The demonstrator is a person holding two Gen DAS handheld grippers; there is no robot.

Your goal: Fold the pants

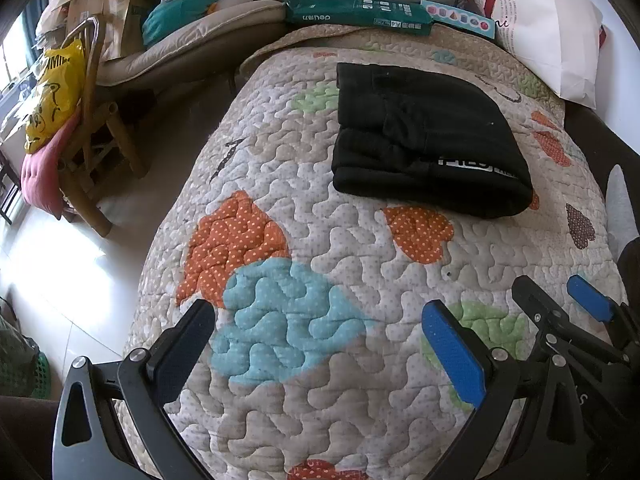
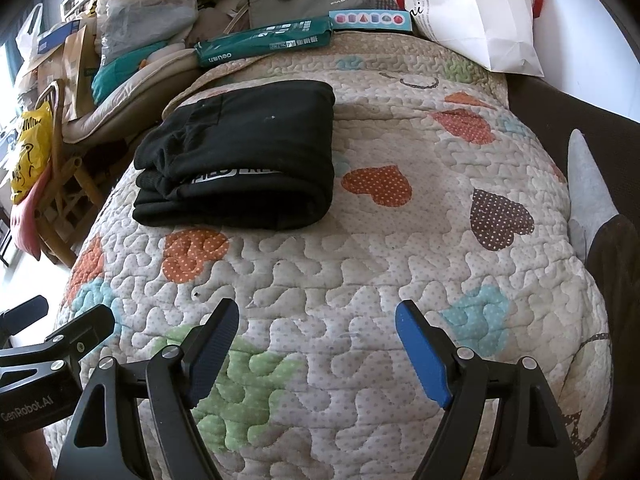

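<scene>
Quilt [image 1: 340, 240] heart-patched | folded black pants [image 1: 424, 140] | "deli" pack [image 1: 356, 14] | left tongs [image 1: 320, 344], right tongs [image 2: 316, 340] gaping, empty

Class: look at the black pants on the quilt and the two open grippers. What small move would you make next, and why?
Probably none beyond drawing both back. The black pants already lie in a compact folded stack on the quilt, and the left gripper and right gripper are open, empty and apart from them.

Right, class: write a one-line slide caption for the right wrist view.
Folded black pants lie on the quilt; the open right gripper is empty.
</scene>
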